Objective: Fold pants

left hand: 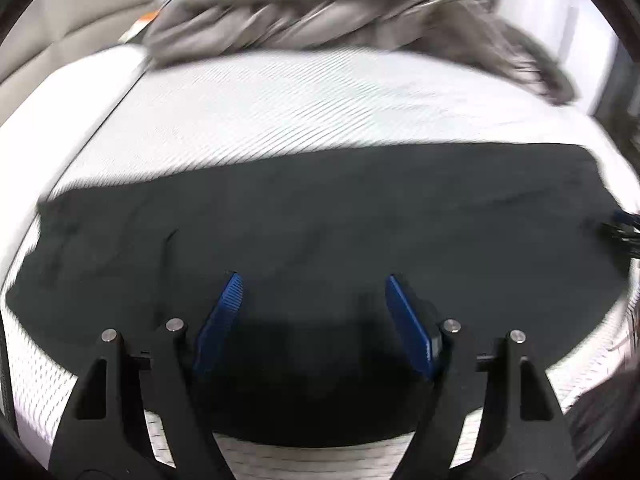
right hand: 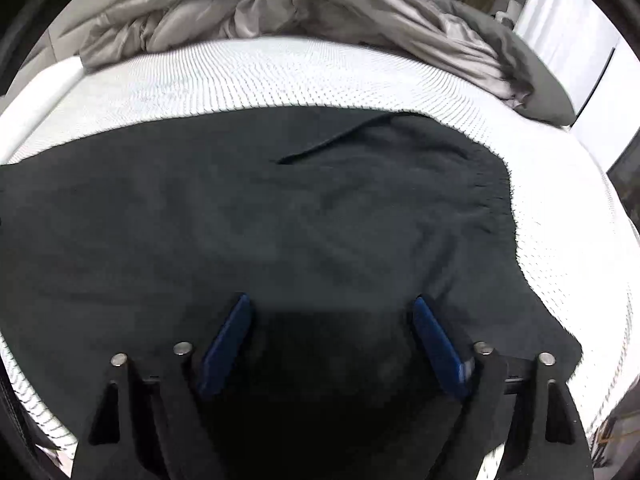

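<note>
A white mattress (left hand: pixel 280 112) with a fine dotted weave fills the middle. A crumpled grey duvet (right hand: pixel 320 4) lies bunched along its far edge, beside a beige padded headboard (left hand: pixel 60 32) at far left.

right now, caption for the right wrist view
Open right hand-held gripper above dark pants spread on a white mattress.

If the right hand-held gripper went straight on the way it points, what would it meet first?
Most likely the black pants spread on the white mattress; the right hand-held gripper is open with nothing between it and the cloth.
</note>
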`<action>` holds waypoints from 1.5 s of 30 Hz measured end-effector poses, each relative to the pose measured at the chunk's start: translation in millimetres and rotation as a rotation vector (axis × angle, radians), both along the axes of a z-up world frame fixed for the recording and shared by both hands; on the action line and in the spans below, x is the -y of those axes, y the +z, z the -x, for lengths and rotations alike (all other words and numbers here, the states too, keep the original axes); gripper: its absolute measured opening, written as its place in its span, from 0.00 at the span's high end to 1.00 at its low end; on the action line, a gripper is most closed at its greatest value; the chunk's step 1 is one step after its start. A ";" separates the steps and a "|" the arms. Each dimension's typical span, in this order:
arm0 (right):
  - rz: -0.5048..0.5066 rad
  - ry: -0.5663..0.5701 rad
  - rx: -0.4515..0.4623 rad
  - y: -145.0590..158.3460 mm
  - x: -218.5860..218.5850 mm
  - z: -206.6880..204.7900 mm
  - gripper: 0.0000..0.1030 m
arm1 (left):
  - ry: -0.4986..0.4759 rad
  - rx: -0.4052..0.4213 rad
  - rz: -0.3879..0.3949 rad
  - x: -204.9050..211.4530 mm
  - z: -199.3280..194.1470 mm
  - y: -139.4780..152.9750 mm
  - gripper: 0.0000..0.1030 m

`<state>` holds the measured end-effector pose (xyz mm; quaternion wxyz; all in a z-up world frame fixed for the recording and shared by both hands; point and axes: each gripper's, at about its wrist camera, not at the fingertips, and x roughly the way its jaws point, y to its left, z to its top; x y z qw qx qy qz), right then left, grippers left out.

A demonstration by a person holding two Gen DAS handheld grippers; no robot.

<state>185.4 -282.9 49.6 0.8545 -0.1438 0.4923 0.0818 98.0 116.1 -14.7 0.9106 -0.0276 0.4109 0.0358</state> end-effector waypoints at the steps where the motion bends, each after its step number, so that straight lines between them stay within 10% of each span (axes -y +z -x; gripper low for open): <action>1: -0.031 0.043 0.012 6.6 -9.2 8.5 0.20 | -0.034 0.028 -0.015 14.5 1.6 7.0 0.30; 8: -0.204 0.355 -0.054 3.8 -120.3 39.7 0.19 | -0.312 -0.029 -0.037 121.2 -21.9 -8.1 0.29; 12: -0.083 0.440 -0.063 -19.8 -134.2 50.0 0.19 | -0.371 -0.117 -0.089 134.0 -7.0 -41.4 0.28; 18: 0.018 0.225 -0.002 -19.2 -32.8 38.6 0.14 | -0.244 -0.127 -0.042 58.5 17.9 -39.3 0.18; 24: -0.097 -0.105 0.056 -13.5 78.6 36.4 0.13 | -0.146 -0.087 -0.020 33.3 18.3 -21.9 0.20; 38: -0.609 -0.482 0.192 14.0 168.9 90.3 0.13 | -0.278 -0.015 0.040 138.0 -8.8 -9.1 0.19; 45: -0.787 -0.422 0.101 -1.3 174.5 56.7 0.14 | -0.290 -0.076 0.000 152.4 -24.3 -30.2 0.18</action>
